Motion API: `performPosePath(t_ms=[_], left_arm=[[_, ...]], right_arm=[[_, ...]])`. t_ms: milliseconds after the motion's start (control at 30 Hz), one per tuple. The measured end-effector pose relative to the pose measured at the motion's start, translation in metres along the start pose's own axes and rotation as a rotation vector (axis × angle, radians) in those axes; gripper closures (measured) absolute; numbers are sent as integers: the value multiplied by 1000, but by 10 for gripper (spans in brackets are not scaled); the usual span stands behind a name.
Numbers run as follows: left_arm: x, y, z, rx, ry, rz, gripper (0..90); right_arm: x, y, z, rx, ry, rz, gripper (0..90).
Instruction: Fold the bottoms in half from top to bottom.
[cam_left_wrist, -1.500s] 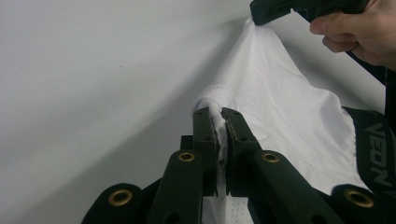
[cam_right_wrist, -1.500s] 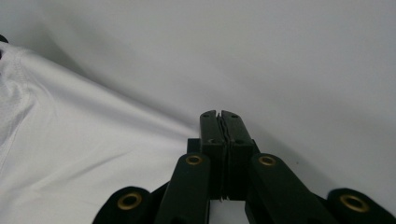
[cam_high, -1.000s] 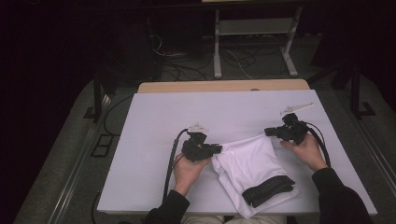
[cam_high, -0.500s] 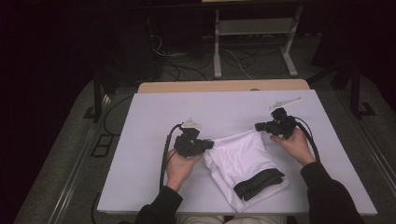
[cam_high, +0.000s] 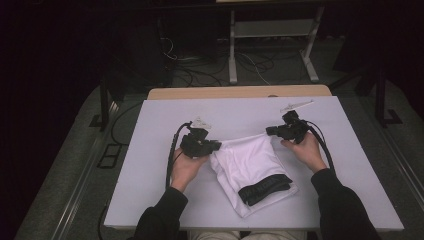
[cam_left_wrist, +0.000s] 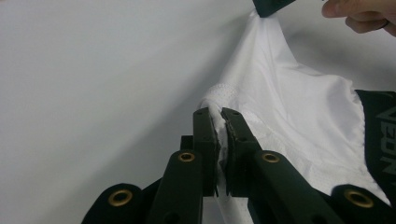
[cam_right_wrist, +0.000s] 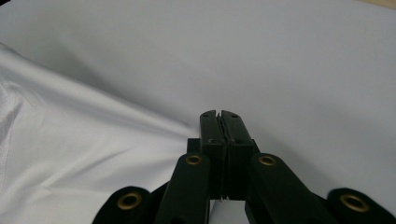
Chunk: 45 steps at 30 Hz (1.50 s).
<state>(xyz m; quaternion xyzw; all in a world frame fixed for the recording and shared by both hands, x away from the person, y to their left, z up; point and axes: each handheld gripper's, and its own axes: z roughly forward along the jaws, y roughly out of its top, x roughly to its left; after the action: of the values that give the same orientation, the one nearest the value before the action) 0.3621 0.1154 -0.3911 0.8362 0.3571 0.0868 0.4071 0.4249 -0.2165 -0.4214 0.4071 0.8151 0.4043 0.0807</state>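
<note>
A white garment with a black lettered waistband lies on the white table, its far edge pulled taut between both grippers. My left gripper is shut on the near-left corner of that edge. In the left gripper view its jaws pinch a fold of the perforated white cloth. My right gripper is shut on the far-right corner. In the right gripper view the jaws are closed, with the cloth running in from the left.
The table's wooden far edge borders dark floor with cables and a white stand. Bare tabletop lies left of my left hand and right of my right hand. A cable trails from the left gripper.
Both grippers have moved left and a little farther away, still holding the garment, which has been dragged left with them.
</note>
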Motion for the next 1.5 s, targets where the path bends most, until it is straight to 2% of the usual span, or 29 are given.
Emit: performPosePath(t_ms=[167, 300, 533, 967, 1167, 1267, 1500], left_arm=[[10, 4, -2, -11, 6, 9, 841], [16, 9, -2, -9, 16, 38, 841], [32, 20, 4, -10, 21, 41, 842], [42, 40, 16, -16, 53, 70, 842], [55, 43, 26, -62, 60, 22, 842], [62, 42, 32, -95, 46, -18, 842], [72, 43, 41, -132, 49, -42, 842]], right_arm=[[2, 5, 4, -16, -4, 14, 874], [2, 9, 6, -15, -11, 20, 875], [1, 14, 10, -21, -34, 29, 875], [-9, 17, 11, -38, -74, 64, 875], [-13, 21, 11, -59, -91, 75, 875], [-17, 22, 11, -76, -94, 85, 875], [-26, 27, 16, -103, -104, 96, 875]])
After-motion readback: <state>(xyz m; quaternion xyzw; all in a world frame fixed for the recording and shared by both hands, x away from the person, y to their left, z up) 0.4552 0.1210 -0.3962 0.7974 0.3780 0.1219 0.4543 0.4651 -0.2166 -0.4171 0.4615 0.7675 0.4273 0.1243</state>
